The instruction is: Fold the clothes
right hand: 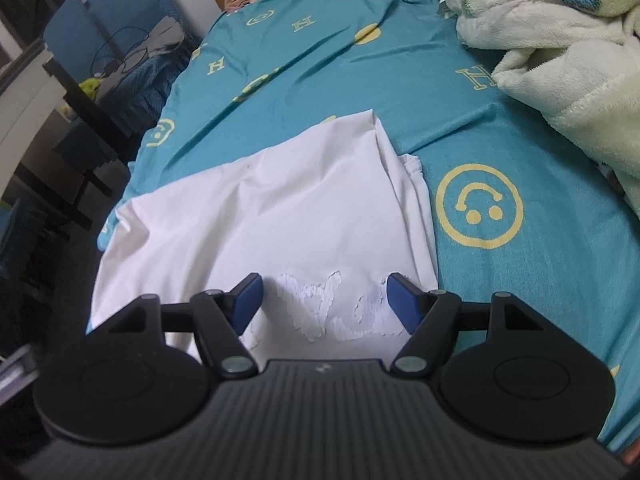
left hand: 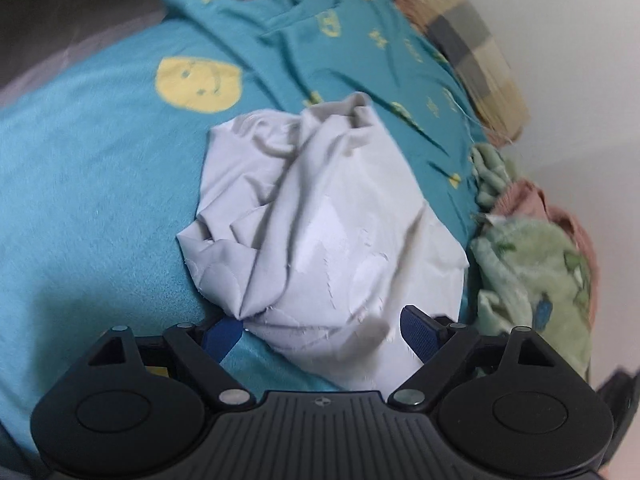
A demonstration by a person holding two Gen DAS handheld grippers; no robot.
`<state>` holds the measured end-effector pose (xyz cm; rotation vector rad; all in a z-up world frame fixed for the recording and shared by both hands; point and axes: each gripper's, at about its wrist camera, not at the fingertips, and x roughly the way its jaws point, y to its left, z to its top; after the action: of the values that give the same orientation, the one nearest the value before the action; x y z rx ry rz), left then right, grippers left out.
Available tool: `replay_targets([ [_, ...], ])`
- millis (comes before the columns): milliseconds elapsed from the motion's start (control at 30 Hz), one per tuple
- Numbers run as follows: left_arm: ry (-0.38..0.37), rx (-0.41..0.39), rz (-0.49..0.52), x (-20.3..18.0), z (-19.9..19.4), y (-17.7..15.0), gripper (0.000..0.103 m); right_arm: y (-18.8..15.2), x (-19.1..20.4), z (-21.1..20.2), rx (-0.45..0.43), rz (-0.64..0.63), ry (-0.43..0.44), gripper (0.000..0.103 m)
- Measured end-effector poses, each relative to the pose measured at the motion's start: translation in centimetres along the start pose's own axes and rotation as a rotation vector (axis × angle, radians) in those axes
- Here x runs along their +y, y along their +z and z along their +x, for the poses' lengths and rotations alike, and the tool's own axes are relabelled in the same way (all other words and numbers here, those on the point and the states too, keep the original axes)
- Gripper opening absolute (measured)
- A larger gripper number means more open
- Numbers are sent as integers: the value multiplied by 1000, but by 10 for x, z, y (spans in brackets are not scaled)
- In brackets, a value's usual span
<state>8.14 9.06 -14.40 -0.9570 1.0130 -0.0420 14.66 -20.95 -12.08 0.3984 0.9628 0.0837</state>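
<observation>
So the white garment [right hand: 272, 216] is a thin, smooth piece with a cracked, flaky white print [right hand: 332, 304] across it, and it's lying on the teal bedspread [right hand: 400, 92] with the yellow smileys and H letters. From the right wrist view it looks mostly flat, one side folded over so there's a straight edge running up to a corner, with a little bunched bit of hem poking out beside that fold, and its left part reaches the bed's edge. From the left wrist view the same white garment [left hand: 320, 216] looks way more rumpled, gathered into ridges and folds toward its far end, print side flatter near the camera. The right gripper [right hand: 324, 300] sits right over the printed part, jaws spread wide, blue pads [right hand: 248, 296] on either side of the print and nothing pinched between them. The left gripper [left hand: 320, 332] is also spread wide, the near edge of the garment lying between its pads; one blue pad is half hidden behind the cloth, and I can't see the pads squeezing anything. Past the garment, toward the far side of the bedspread, there's a fluffy pale green blanket [right hand: 560, 52] piled up, and a checked pillow [left hand: 468, 52] at the head end against the wall.
</observation>
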Motion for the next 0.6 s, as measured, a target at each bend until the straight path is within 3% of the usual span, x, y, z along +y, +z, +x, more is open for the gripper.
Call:
replay_targets([
  [100,-29,-35,-74,11,2,3,72,2,-5,-7,-25,67,43,71],
  [133,-34,-47,-89,14,1,4,63,3,-8,-12,-36,101,70,71],
  [267,-48,-68,-105,18,-1,4,44,3,-13,-32,-34,275,274,73],
  [400,-74,-92,-75,10,-4,6,34,-15,-6,-26,94,436,498,73],
  [600,-157,-135,-49,-3,-15,12,26,-61,-2,21,330,758,643,73],
])
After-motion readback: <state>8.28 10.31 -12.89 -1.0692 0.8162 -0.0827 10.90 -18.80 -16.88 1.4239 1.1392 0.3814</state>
